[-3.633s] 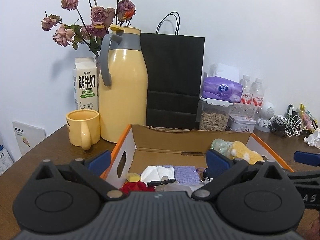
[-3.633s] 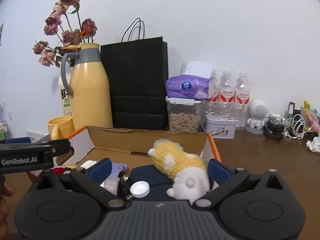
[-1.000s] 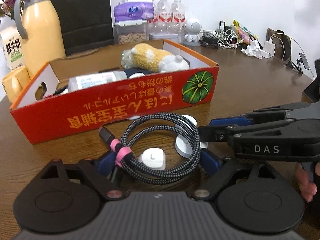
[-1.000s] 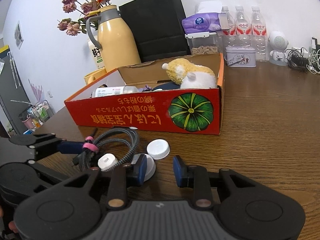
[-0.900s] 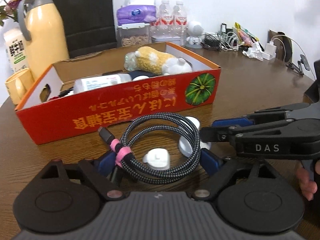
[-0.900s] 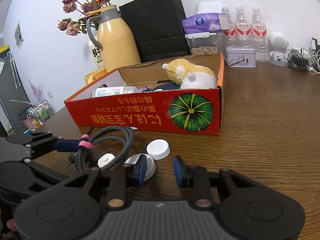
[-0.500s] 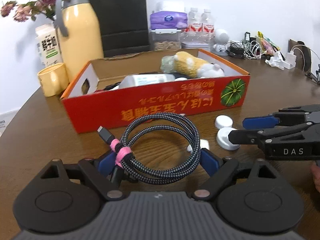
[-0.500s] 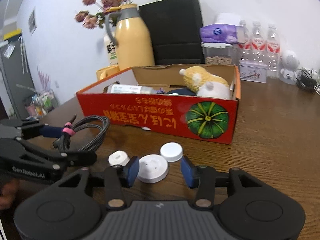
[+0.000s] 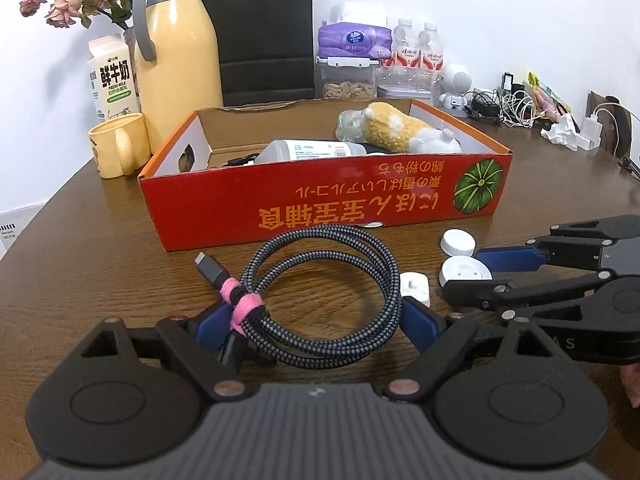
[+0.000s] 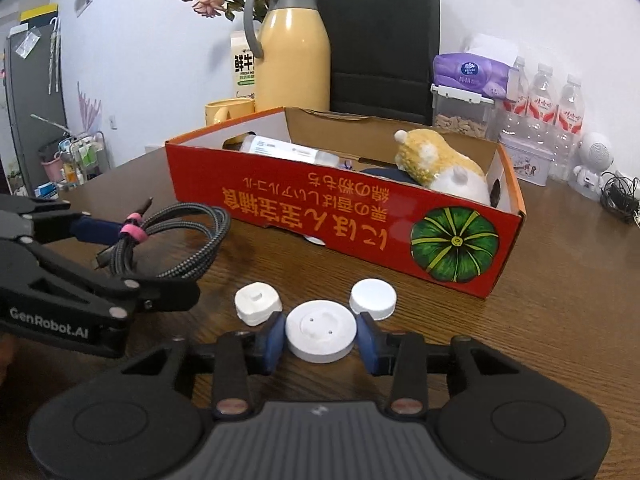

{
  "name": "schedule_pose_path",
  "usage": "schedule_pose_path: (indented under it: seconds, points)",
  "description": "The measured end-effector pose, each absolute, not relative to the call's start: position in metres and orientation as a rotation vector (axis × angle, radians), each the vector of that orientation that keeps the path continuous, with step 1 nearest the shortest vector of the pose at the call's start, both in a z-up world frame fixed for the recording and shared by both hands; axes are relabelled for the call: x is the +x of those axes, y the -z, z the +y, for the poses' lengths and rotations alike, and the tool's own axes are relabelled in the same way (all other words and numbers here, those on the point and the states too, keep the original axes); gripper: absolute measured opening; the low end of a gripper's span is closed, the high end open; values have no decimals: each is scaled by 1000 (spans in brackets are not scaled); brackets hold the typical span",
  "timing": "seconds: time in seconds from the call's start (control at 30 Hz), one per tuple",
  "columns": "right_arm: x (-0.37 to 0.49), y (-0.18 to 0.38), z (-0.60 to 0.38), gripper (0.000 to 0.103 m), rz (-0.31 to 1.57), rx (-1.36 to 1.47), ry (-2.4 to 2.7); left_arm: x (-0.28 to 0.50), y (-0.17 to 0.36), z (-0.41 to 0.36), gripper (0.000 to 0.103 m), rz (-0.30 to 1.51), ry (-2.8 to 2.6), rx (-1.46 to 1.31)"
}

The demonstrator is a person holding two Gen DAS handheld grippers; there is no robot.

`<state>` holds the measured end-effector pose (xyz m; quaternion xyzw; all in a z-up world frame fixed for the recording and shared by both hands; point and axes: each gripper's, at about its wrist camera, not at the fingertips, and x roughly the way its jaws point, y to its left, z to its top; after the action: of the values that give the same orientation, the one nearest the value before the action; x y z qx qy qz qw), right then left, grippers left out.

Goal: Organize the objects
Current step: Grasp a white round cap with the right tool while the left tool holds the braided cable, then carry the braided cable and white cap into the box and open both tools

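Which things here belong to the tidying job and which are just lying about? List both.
In the job:
coiled cable, in the left tool
white disc, between the right tool pads
square white piece
white cap
red box

Lying about:
yellow jug
mug
milk carton
black bag
water bottles

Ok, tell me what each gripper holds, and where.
Left gripper clamps the cable coil across its width. Right gripper has just been closing its jaws; its pads press the disc at opposite edges.

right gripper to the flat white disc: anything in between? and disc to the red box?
Nothing between: the right gripper already has the white disc between its pads. Toward the red box, only the box's near wall stands in the way; a white cap sits just right of that path.
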<state>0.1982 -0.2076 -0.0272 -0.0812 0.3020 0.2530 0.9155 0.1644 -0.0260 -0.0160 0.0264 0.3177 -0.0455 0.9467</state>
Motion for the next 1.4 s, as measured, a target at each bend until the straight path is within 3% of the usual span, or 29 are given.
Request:
schedule_pose_path:
  seconds: [0.4,0.83,1.4]
  points:
    - [191,15,-216,38,517,-137,-479,163,0,-21,89,610,102,31]
    - [218,-49,-205,38,336,-84,-432,194,-59,-20,89,462,110,28]
    - [308,-34,-184,38,400,-2,-320,298,-60,-8,90,462,53,-16]
